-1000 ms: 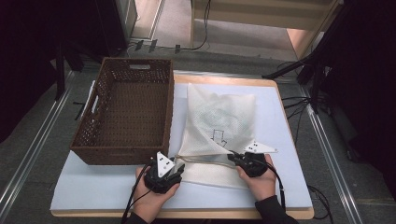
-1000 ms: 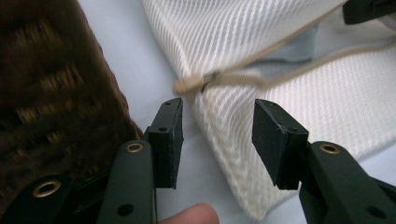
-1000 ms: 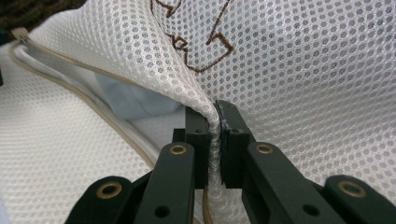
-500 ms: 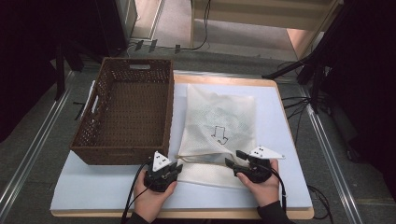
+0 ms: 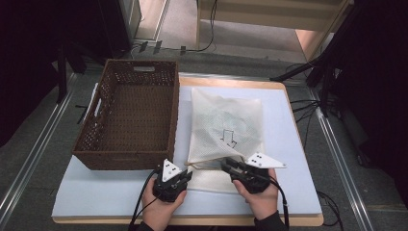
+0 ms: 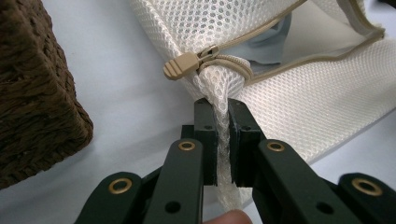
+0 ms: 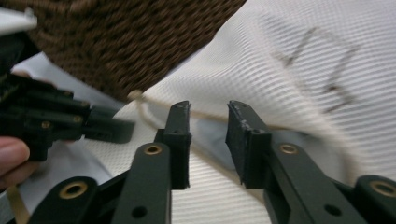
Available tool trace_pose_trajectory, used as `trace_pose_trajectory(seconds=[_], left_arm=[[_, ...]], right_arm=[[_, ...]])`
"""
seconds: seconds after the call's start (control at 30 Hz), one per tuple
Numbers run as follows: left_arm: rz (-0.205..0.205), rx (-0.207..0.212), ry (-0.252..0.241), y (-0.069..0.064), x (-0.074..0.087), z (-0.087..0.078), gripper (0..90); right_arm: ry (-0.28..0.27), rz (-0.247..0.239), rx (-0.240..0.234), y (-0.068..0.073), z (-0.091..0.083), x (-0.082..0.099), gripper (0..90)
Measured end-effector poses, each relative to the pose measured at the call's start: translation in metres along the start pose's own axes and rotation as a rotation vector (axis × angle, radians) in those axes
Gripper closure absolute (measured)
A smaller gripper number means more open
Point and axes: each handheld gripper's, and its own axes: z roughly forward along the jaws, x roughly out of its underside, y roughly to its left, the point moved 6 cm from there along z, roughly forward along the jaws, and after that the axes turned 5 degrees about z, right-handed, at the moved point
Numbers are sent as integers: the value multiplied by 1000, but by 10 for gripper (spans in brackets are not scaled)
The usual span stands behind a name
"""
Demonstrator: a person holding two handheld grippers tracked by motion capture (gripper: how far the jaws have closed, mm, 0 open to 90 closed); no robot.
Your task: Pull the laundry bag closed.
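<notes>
We are pinching the mesh bag (image 6: 299, 107) by its corner beside the zipper pull (image 6: 180, 67) with our left gripper (image 6: 223, 105), anchoring it on the table (image 5: 106, 192). Our right gripper (image 7: 208, 114), jaws just closing but gripping nothing, is hovering at the bag's opening to reach the zipper.

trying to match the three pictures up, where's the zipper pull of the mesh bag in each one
High view: too small to make out; it should sit at the mesh bag's near left corner.
Left gripper view: zipper pull, upper centre.
Right gripper view: probably the blurred tan knob at left centre.
Shared landmark: wicker basket.
</notes>
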Motion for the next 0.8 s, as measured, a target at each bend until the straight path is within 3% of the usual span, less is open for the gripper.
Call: trace_pose_trajectory(seconds=[0.07, 0.13, 0.23, 0.3, 0.47, 0.63, 0.7, 0.8], left_arm=[[-16, 14, -1, -1, 0, -1, 839], [-28, 29, 0, -4, 1, -1, 841], [10, 26, 2, -7, 2, -1, 842], [28, 39, 15, -9, 4, 1, 840], [23, 45, 9, -6, 5, -1, 832], [14, 63, 4, -5, 5, 0, 837], [11, 59, 6, -4, 4, -1, 843], [12, 66, 1, -4, 3, -2, 844]], right_arm=[[37, -10, -36, 8, 13, 7, 696], [74, -26, -64, 16, 25, 14, 623], [95, -35, -94, 26, 38, 21, 579], [96, -21, -95, 28, 42, 22, 581], [120, 1, -154, 33, 51, 27, 615], [121, 10, -101, 26, 60, 30, 580], [142, 7, -124, 27, 64, 33, 626], [157, -3, -141, 28, 65, 36, 838]])
